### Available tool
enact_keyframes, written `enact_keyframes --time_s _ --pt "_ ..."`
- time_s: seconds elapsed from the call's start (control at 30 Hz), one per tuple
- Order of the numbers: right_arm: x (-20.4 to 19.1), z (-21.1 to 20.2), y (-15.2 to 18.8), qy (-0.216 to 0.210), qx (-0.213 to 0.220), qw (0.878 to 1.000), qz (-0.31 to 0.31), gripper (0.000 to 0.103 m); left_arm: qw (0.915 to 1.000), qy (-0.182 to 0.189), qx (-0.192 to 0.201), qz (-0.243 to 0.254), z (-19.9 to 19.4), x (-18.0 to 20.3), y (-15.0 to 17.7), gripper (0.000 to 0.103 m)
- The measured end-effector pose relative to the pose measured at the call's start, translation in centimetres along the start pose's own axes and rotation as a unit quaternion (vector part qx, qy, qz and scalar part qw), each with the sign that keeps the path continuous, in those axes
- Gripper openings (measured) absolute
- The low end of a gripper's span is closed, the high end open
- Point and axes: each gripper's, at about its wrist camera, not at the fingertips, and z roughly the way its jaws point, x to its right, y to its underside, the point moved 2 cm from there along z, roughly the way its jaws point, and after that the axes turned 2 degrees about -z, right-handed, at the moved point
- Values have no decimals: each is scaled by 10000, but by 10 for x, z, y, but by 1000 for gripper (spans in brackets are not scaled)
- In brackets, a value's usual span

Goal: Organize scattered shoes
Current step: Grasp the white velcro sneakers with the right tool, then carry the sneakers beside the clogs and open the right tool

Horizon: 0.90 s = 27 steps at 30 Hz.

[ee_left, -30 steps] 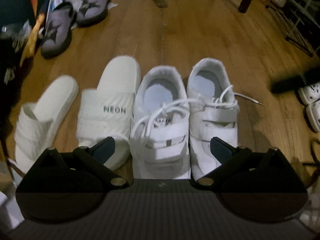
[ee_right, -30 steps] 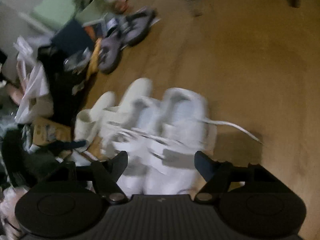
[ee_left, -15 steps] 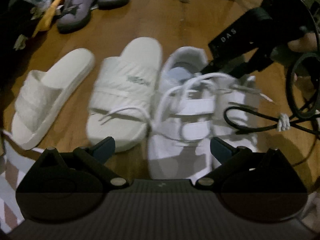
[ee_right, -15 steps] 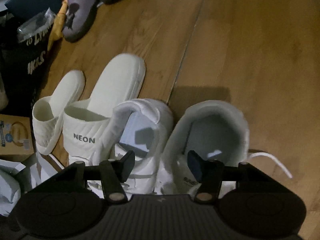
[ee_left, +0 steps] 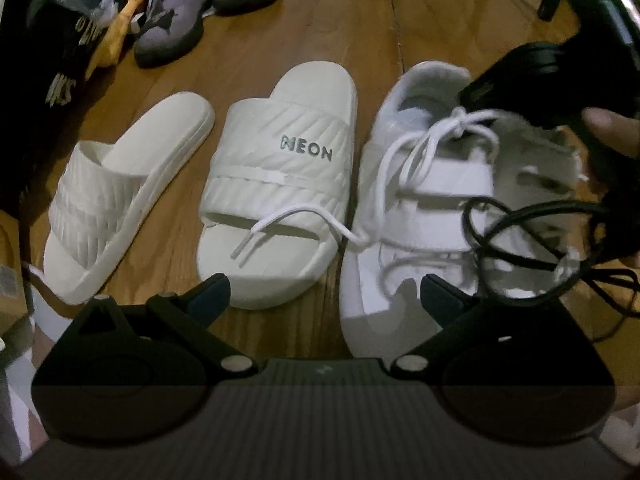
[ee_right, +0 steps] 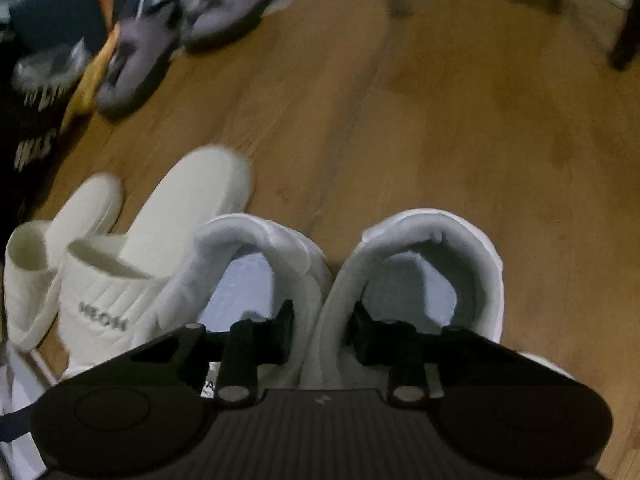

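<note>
Dim room, glossy wood plank floor (ee_right: 440,120); dark furniture legs (ee_right: 628,28) at the far edge

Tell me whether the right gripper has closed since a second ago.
Yes. The right gripper has narrowed from wide open, pinching the adjoining collars of the white sneakers on the wooden floor.

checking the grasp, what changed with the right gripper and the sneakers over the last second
The right gripper came down and closed across the touching inner collars of the white sneakers, one finger in each. The left gripper stayed open, and the NEON slide kept its place.
</note>
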Motion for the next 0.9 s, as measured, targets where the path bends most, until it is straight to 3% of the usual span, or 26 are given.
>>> enact_keyframes --time_s 0.13,0.23,0.33,0.43,0.57,0.67,0.73,0.87,0.9 --pt "37 -30 14 -343 608 9950 709 29 9998 65 60 160 -2 6 -1 103" --pt "64 -57 30 -557 1013 9840 1356 29 9995 -15 123 285 -6 11 -3 103" --pt "83 -76 44 -536 1327 9734 1790 29 9991 -61 208 363 -9 15 -8 103" --pt "95 -109 68 -30 1967 9621 1886 29 9978 -221 367 515 -11 21 -18 103" --pt "126 -132 83 84 2092 9476 2413 29 9954 -280 512 757 -15 28 -30 103" --pt "160 -146 97 61 2228 9224 3154 29 9931 -292 659 927 -20 38 -44 103" --pt "189 -154 112 162 2427 8913 3826 29 9925 -267 660 994 -20 43 -48 103" --pt "237 -160 126 327 2371 8524 4649 31 9904 -211 685 1183 -18 60 -57 103" --pt "258 -160 132 310 2315 8345 4990 27 9899 -173 703 1222 -19 65 -58 103"
